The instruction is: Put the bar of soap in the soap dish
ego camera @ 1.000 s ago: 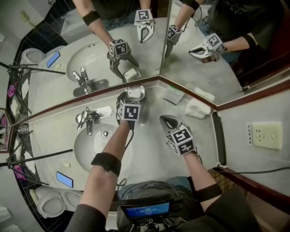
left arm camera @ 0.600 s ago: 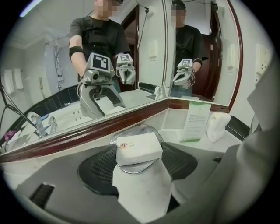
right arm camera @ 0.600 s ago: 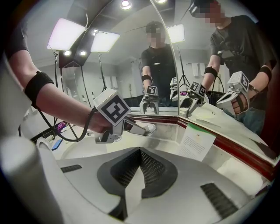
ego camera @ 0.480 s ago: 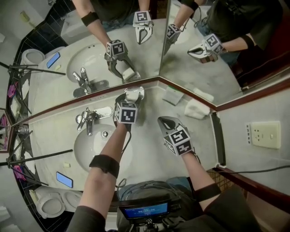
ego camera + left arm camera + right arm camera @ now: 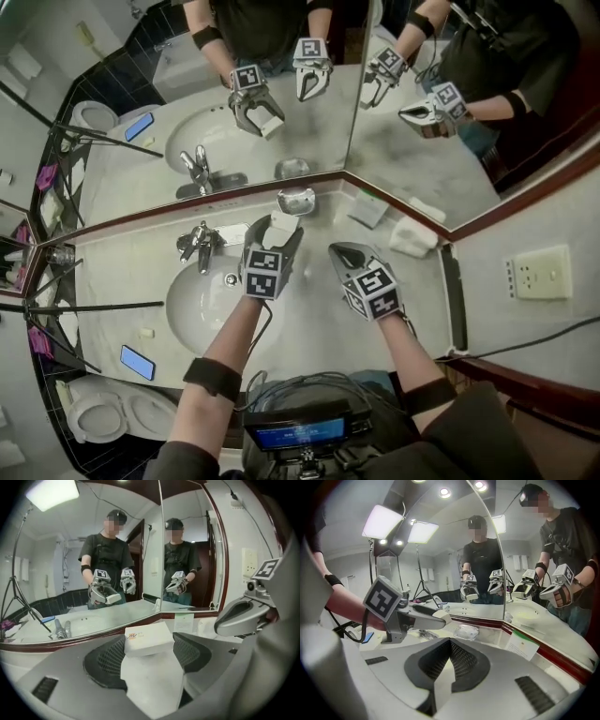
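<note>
The bar of soap (image 5: 284, 223) is a small white box with a printed logo, also close up in the left gripper view (image 5: 149, 638). My left gripper (image 5: 274, 234) has just been closing and is shut on it, both pads pressing its sides, and holds it above the counter. The soap dish (image 5: 296, 200), a clear glass dish, sits at the foot of the mirror just beyond the held soap and shows in the right gripper view (image 5: 466, 631). My right gripper (image 5: 349, 253) hovers to the right of the left one, shut and with nothing in it (image 5: 451, 656).
A chrome faucet (image 5: 199, 242) and a round basin (image 5: 211, 309) lie to the left. A folded white towel (image 5: 410, 237) and a small card (image 5: 367, 208) sit in the mirror corner at right. A blue phone (image 5: 137, 362) lies near the front left edge. Mirrors line the back.
The left gripper's jaws stood wide by the dish, then closed on the soap box and lifted it up and back. The right gripper rose slightly.
</note>
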`<state>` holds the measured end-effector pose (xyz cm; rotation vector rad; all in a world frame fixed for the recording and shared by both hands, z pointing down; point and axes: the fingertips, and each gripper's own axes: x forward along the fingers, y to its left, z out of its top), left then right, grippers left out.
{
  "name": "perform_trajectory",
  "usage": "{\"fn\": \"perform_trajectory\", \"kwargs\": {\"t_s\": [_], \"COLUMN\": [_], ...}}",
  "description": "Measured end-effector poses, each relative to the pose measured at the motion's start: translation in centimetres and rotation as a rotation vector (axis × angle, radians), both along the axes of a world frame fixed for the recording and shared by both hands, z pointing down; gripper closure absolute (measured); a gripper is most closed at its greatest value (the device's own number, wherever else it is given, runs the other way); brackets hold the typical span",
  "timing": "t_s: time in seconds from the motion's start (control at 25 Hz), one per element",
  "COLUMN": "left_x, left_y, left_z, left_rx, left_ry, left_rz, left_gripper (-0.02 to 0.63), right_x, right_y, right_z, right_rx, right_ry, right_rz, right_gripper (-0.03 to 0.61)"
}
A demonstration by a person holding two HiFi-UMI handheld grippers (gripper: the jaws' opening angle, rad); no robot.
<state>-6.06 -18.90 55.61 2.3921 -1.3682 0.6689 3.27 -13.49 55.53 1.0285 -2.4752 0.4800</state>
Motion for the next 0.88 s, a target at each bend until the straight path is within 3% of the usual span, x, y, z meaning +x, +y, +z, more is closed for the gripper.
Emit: {"fn": "perform_trajectory", "kwargs": {"t_s": [0.28,0.52,0.68,0.88], "left_x": [-2.9,-3.7,-2.1,2.4], "left_y": [6.6,10.4,11.2,11.4], "left_z": [-3.2,-3.1,-2.1,0.7], "left_rx": [0.075,0.075,0.059,0.007], "left_ry": [0.033,0.016,0.009,-0.003], "left_rz": [-0.053,-0.053,-0.022,0.057], "left_gripper": [0.293,0.293,0.293,0.293], "right_x": [-1.8,-2.4,-1.2,1.9], "right_y": [1.5,3.3,4.1,4.8], "right_z": [-2.8,-3.4,-3.3,-2.0], "right_rx": [0.047,0.053,0.049,0.017], "right_ry": [-0.020,-0.011,-0.001,0.017], "right_rz": [-0.063,-0.089,-0.067,-0.015], "right_gripper": [0.560,0.559,0.559,0.560]}}
